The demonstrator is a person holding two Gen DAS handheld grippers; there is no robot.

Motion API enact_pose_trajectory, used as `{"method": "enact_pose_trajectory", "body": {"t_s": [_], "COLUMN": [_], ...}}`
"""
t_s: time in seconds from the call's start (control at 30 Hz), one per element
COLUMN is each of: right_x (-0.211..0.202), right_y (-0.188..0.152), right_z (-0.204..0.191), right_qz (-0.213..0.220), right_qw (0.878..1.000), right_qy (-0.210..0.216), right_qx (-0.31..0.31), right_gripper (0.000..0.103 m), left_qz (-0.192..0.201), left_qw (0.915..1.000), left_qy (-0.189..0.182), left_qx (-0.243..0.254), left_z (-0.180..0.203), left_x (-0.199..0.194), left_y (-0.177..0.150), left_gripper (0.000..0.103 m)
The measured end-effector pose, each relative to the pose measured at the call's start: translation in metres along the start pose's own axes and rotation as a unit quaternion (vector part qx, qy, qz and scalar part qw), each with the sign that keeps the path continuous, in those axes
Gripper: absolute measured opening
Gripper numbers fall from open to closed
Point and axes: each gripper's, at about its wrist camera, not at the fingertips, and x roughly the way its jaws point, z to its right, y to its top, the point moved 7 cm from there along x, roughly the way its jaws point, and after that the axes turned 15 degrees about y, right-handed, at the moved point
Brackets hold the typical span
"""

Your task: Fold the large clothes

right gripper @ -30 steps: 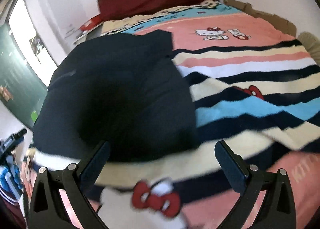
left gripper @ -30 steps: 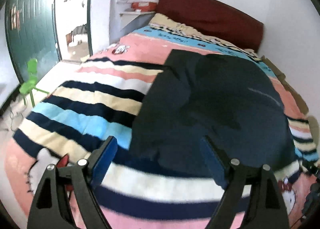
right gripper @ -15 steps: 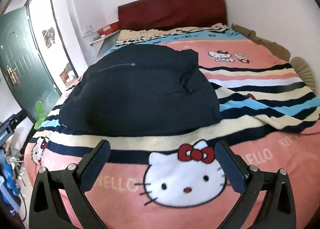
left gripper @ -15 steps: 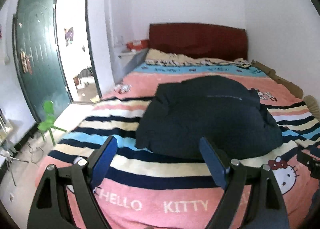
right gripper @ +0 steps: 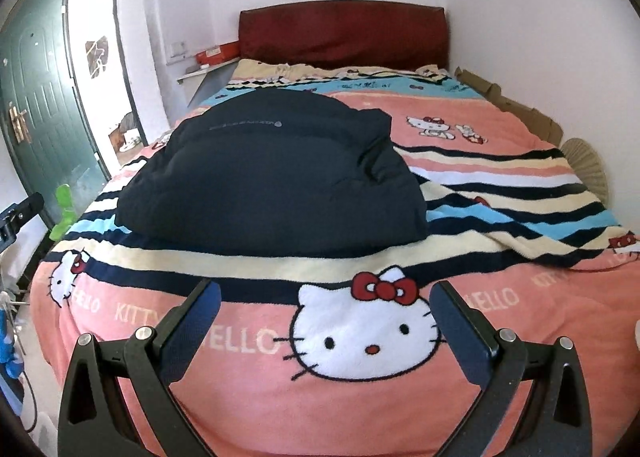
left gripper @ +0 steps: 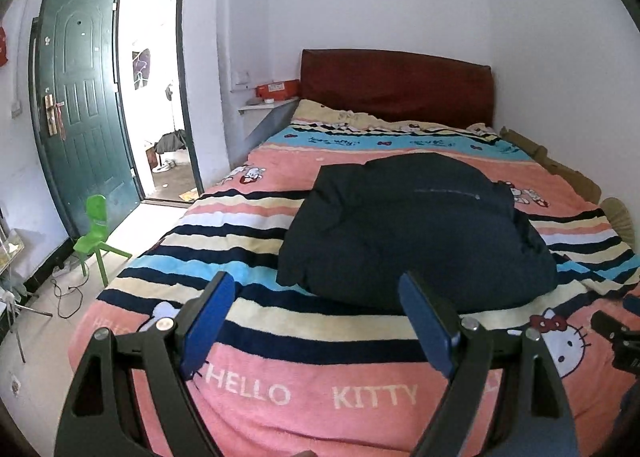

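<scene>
A dark navy padded jacket [left gripper: 416, 233] lies folded into a thick bundle on the bed's striped blanket; in the right wrist view the jacket [right gripper: 272, 173] shows a small zip line near its far end. My left gripper [left gripper: 316, 317] hangs open over the foot of the bed, short of the jacket's near edge, nothing between its blue pads. My right gripper [right gripper: 326, 317] is also open, above the cat-face print, well back from the jacket. Part of the right gripper [left gripper: 616, 337] shows at the right edge of the left wrist view.
The bed [left gripper: 280, 385] has a pink and striped blanket and a dark red headboard [left gripper: 396, 85]. A green door [left gripper: 80, 137] stands open at the left, with a small green chair [left gripper: 96, 237] and cables on the floor. Cardboard [right gripper: 516, 105] lines the right wall.
Both grippers have pulled back and up from close over the jacket to the foot of the bed. The jacket lies free on the blanket. Both stay open.
</scene>
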Motion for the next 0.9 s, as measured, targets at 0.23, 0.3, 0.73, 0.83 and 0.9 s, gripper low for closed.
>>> {"method": "enact_pose_trajectory", "body": {"t_s": [0.23,0.3,0.73,0.83,0.9], "right_x": [0.000,0.003,0.016,0.020,0.023], "right_y": [-0.002,-0.005,-0.014,-0.015,-0.016], "right_z": [0.011,0.017,0.040,0.039,0.038], "right_qz": [0.003,-0.001,-0.014,-0.017,-0.020], "right_qw": [1.000,1.000,0.999,0.999,0.999], "right_qy": [-0.006,-0.008,-0.025,-0.027,-0.030], "right_qx": [0.003,0.009,0.019,0.017,0.011], "right_gripper": [0.102,0.102,0.102,0.102,0.102], "left_qz": [0.005,0.004,-0.015,-0.022,-0.025], "left_qw": [0.9999,0.9998,0.9989,0.9986,0.9983], "left_qy": [-0.001,-0.002,-0.001,-0.002,-0.003], "left_qx": [0.015,0.021,0.044,0.049,0.053], "left_z": [0.012,0.015,0.026,0.028,0.029], "left_x": [0.002,0.003,0.023,0.030,0.033], "left_y": [-0.003,-0.006,-0.020,-0.025,-0.028], "left_gripper": [0.084,0.084,0.084,0.084,0.084]}}
